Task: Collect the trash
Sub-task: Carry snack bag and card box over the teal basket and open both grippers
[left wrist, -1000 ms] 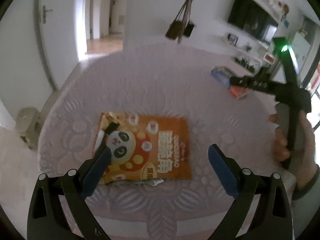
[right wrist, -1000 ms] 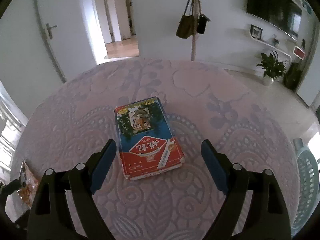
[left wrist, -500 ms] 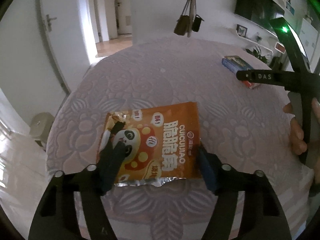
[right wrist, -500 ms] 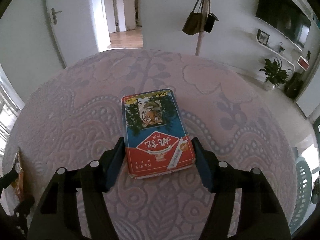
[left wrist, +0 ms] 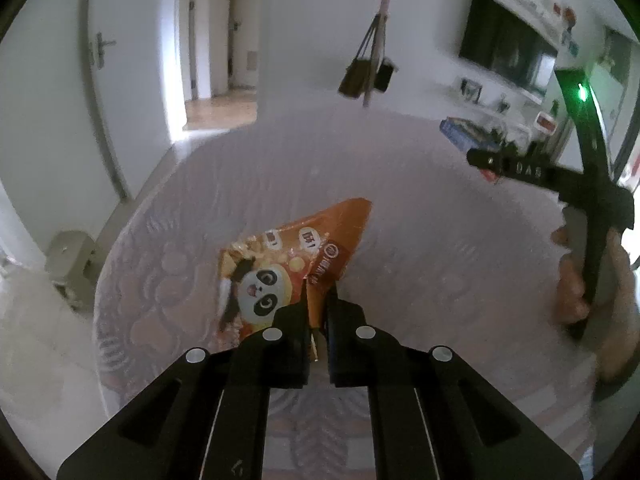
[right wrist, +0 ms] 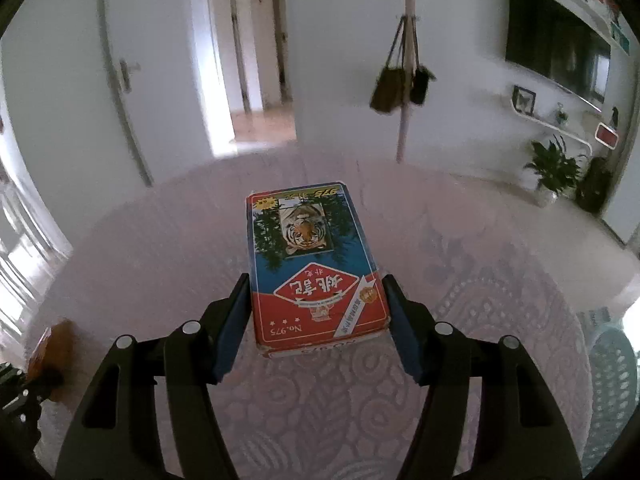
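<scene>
The left tool (left wrist: pixel 318 312) has just closed, and its pads pinch a fold of the orange snack bag (left wrist: pixel 288 264) near its near edge. The bag is crumpled up off the tabletop (left wrist: pixel 420 208), toward the left edge. The hold is on thin foil only, so the bag could slip out or tear if it is swung fast, and any crumbs inside might spill from the open end.

The right tool (right wrist: pixel 316 312) has just narrowed around the card box (right wrist: pixel 312 264), which sits mid-tabletop with its near half between the pads. The pads press both long sides. The grip is at the near end only, so the far end may droop and the box may pivot or slide out when lifted. Squeezing harder could crush the cardboard.
</scene>
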Tool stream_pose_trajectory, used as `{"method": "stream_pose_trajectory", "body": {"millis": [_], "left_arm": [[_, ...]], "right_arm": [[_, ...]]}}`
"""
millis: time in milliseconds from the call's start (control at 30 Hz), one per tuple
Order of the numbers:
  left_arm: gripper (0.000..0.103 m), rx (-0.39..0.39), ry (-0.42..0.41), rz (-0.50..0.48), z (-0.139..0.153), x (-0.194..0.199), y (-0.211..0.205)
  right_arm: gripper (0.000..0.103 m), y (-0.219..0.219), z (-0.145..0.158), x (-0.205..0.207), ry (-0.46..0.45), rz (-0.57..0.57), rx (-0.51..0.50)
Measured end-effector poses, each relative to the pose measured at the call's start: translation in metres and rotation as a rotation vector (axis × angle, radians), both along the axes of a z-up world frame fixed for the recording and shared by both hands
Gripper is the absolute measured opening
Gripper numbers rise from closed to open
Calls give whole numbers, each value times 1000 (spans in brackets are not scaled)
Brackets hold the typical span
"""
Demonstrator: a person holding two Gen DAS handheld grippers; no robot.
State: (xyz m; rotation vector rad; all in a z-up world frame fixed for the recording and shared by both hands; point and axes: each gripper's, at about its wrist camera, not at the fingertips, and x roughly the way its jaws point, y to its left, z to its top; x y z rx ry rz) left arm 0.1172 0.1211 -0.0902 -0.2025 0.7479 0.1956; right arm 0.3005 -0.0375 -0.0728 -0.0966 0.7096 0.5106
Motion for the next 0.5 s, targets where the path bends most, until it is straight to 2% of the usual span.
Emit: {"method": "stream_pose_trajectory", "body": {"millis": [233,400,500], "left_arm": [[4,-13,-121,-100,38,13,-23],[4,1,-187,-223,67,34,-71],[4,24,-221,-294,80,47,-110]], "right_arm": [[61,-59,31,-19,-104,-136,80],[61,-119,53,-43,-170,-285,55],[61,-164,64,-54,-185,-356,82]]}}
